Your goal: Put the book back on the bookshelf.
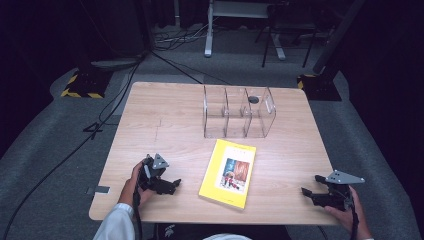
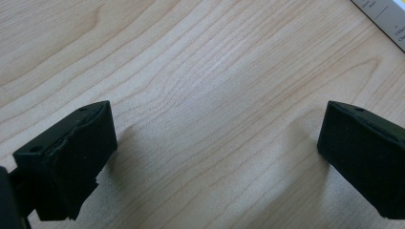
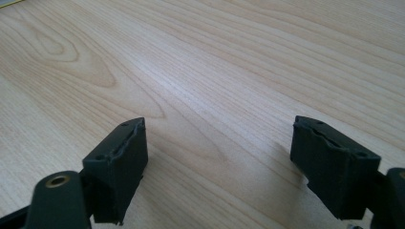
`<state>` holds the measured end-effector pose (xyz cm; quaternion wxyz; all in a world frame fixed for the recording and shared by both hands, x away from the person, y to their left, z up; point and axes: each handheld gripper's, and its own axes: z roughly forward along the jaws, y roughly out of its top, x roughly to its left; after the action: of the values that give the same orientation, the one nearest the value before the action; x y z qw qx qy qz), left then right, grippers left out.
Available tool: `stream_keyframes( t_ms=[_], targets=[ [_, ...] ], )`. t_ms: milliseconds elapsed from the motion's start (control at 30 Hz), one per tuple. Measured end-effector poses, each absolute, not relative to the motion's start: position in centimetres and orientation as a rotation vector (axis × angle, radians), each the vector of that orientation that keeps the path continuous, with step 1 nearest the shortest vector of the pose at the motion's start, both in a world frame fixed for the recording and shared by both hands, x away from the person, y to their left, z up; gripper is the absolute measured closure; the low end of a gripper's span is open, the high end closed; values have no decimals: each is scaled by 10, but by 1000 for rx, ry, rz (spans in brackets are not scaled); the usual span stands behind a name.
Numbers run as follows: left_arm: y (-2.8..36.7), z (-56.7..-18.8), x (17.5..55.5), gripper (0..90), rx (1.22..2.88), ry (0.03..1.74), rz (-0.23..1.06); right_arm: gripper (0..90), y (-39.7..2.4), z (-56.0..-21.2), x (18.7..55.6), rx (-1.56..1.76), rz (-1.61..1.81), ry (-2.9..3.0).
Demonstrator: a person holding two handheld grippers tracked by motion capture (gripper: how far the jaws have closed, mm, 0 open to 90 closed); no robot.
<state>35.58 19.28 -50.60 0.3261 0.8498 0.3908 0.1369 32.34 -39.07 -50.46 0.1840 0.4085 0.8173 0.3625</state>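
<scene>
Pale wood grain runs across the table (image 1: 165, 115), which stands on grey carpet in a dark room with cables trailing over the floor. Near the table's front edge, the left gripper (image 1: 172, 186) lies low over the wood, its jaws spread wide with nothing but bare board between them; in the left gripper view (image 2: 217, 157) the same wide gap shows over empty wood. Just beside it, toward the table's middle, a yellow book (image 1: 228, 173) lies flat with its cover up, and a corner of it shows at the upper right of the left gripper view (image 2: 388, 14). On the book's far side, the right gripper (image 1: 311, 187) rests near the front right corner, jaws likewise wide and empty (image 3: 217, 167). Beyond the book, farther from both grippers, stands a clear plastic organizer (image 1: 238, 112) with upright dividers; a small dark object (image 1: 254, 99) sits in its rightmost compartment.
</scene>
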Motion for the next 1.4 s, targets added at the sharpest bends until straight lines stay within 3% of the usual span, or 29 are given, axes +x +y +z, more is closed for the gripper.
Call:
stream_keyframes(
  t_ms=[333,533,1033,1400],
  targets=[
    [186,-506,342,3,2241,988,349,220,-386,-503,325,1083,1032,2371],
    [186,-506,335,3,2257,952,342,281,-375,-501,331,1021,1038,2426],
    [156,-506,330,3,2300,809,281,460,-264,-473,368,663,926,2666],
    [137,-506,326,6,2317,750,264,533,-215,-473,379,620,766,2805]
  ],
)
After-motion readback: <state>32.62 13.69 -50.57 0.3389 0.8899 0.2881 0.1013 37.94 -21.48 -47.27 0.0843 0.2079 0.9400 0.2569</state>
